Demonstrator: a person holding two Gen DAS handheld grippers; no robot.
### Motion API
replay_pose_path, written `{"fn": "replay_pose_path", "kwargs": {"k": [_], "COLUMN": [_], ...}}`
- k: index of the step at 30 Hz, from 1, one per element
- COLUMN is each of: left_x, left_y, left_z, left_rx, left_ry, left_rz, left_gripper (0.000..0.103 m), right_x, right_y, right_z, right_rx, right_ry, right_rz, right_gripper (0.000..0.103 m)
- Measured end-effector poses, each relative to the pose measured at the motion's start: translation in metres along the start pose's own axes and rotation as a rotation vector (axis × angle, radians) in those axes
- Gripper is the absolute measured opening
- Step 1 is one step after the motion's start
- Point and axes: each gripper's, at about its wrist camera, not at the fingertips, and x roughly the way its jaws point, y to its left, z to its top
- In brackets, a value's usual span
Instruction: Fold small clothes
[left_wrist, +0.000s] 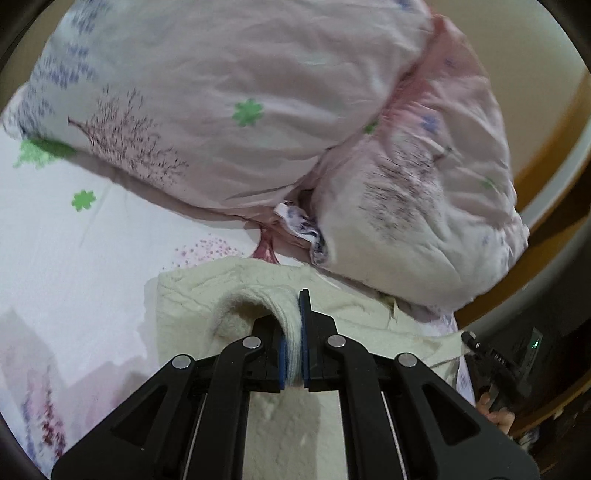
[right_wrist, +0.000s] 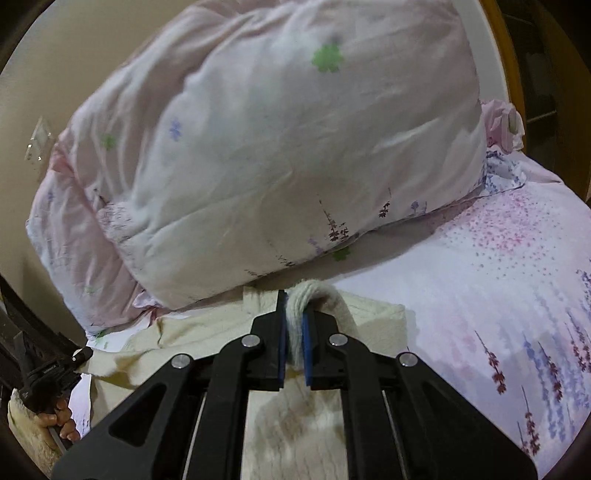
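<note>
Plainly clamped: left gripper, blue pads pressed together on a thick folded edge of the cream garment, the fleecy cloth arching up out of the left side of the jaws and dropping back onto the flat part beneath. Likewise clamped: right gripper, pinching a bunched, ribbed edge of the cream garment, a roll of cloth curling over the pad tips toward the right. Spread across the bed sheet between the two grippers, cream and nubbly, its far edge close under the quilt. Bulky and rumpled, that quilt, pale pink with purple sprigs and green flowers, heaped at the far side of the bed and filling the upper half of both views. Printed with the same lavender sprigs and green flowers, the sheet, also seen on the right in the right wrist view. At the right edge of the left wrist view, the other tool's black body with a small green light, and fingers of the right hand wrapped on its handle. At the lower left of the right wrist view, the left hand on the other handle, a corner of cream cloth stretched toward it. Slight blur over the bedding throughout.
</note>
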Motion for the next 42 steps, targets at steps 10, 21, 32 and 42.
{"fn": "replay_pose_path", "kwargs": {"k": [10,21,32,42], "left_x": [0.041,-0.014,-0.051,-0.047], "left_y": [0.03,0.021,0.023,0.01], "left_z": [-0.001,-0.011,-0.063,-0.08], "left_rx": [-0.156,-0.078,0.072,0.157], "left_ry": [0.09,0.031,0.073,0.119], "left_rz": [0.003,0.028,0.168,0.176], "left_gripper": [0.005,0.06,0.047,0.005], "right_x": [0.056,-0.017,-0.033,-0.055], "right_y": [-0.022,-0.035,-0.054,-0.033], "right_z": [-0.007,-0.014,-0.066,-0.068], "right_rx": [0.107,0.06,0.033,-0.051], "right_ry": [0.142,0.049,0.182,0.121], "right_rz": [-0.088,-0.06,-0.05,-0.035], "right_gripper": [0.02,0.053,0.04,0.005]}}
